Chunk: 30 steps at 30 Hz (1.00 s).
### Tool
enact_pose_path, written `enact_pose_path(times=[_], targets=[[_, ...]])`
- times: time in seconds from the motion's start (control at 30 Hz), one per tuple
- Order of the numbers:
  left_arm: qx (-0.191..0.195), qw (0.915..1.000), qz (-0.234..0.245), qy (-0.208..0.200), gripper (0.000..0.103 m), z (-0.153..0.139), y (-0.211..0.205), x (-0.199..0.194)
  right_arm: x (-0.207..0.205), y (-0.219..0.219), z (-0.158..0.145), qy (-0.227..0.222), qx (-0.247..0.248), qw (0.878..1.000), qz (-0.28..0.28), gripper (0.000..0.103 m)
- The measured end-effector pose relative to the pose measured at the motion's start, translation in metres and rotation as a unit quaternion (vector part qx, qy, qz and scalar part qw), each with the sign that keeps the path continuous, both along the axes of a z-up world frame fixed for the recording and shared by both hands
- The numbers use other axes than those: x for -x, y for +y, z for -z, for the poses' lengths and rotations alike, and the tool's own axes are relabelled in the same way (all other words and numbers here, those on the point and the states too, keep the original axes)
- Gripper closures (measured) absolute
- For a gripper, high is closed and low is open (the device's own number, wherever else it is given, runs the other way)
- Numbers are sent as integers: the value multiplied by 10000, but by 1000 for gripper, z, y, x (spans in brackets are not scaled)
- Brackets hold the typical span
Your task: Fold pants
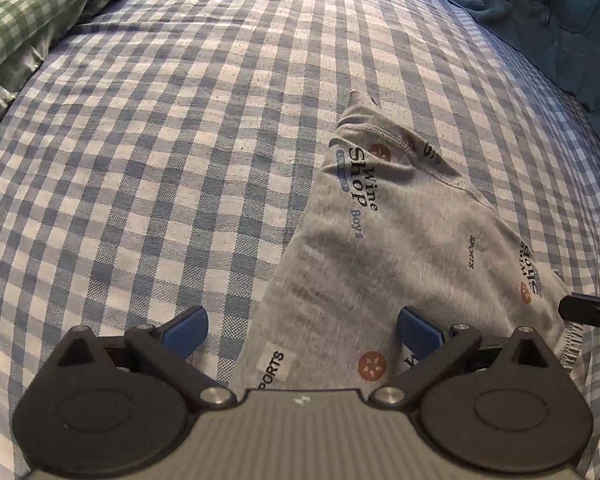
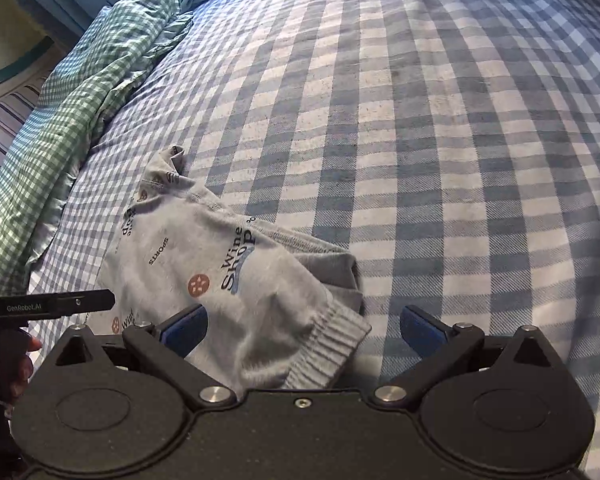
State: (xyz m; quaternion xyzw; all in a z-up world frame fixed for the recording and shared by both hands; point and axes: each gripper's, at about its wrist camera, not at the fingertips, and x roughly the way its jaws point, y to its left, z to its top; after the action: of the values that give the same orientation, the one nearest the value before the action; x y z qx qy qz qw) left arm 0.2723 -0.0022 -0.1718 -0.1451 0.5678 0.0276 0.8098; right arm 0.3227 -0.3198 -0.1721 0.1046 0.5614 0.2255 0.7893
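Small grey pants (image 1: 384,248) with printed words and orange dots lie folded on the blue checked bed sheet (image 1: 140,140). In the left wrist view my left gripper (image 1: 302,330) is open, its blue pads straddling the pants' near left edge. In the right wrist view the pants (image 2: 204,264) lie left of centre with the ribbed waistband (image 2: 328,348) nearest. My right gripper (image 2: 304,330) is open over that waistband and holds nothing. The other gripper's black tip shows at each view's edge (image 1: 590,312) (image 2: 60,304).
A green checked blanket (image 2: 68,120) is bunched along the bed's left side. Teal cloth (image 1: 540,12) lies at the far right corner in the left wrist view. A striped pillow (image 2: 0,120) lies beyond the blanket.
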Motion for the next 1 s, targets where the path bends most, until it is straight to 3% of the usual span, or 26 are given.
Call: enact_pose_path(times=[0.07, 0.13, 0.27, 0.53, 0.7, 0.87, 0.93, 0.97, 1.0], targets=[[-25, 9999, -6, 118, 0, 9, 2, -1, -10, 3, 6, 46, -31, 9999, -110, 4], [-27, 9999, 8, 122, 0, 13, 4, 0, -16, 6, 13, 99, 86, 9997, -196, 15], [-105, 9998, 190, 51, 0, 11, 2, 5, -15, 9, 13, -104, 148, 9994, -284, 24], [-178, 9993, 284, 143, 0, 14, -3, 7, -6, 5, 13, -170, -45, 9997, -152, 46], [-67, 9972, 286, 689, 1, 15, 1, -5, -5, 9, 11, -247, 61, 9996, -111, 55], [66, 9977, -141, 663, 21, 6, 9, -1, -2, 15, 5, -316, 240, 9991, -147, 62], [150, 9980, -259, 564, 37, 2, 11, 3, 0, 19, 2, -349, 316, 9988, -132, 66], [253, 9981, -265, 500, 54, -2, 11, 6, 1, 20, 0, -371, 354, 9986, -121, 67], [287, 9981, -265, 475, 62, -3, 11, 8, 3, 22, -1, -398, 391, 9984, -99, 68]])
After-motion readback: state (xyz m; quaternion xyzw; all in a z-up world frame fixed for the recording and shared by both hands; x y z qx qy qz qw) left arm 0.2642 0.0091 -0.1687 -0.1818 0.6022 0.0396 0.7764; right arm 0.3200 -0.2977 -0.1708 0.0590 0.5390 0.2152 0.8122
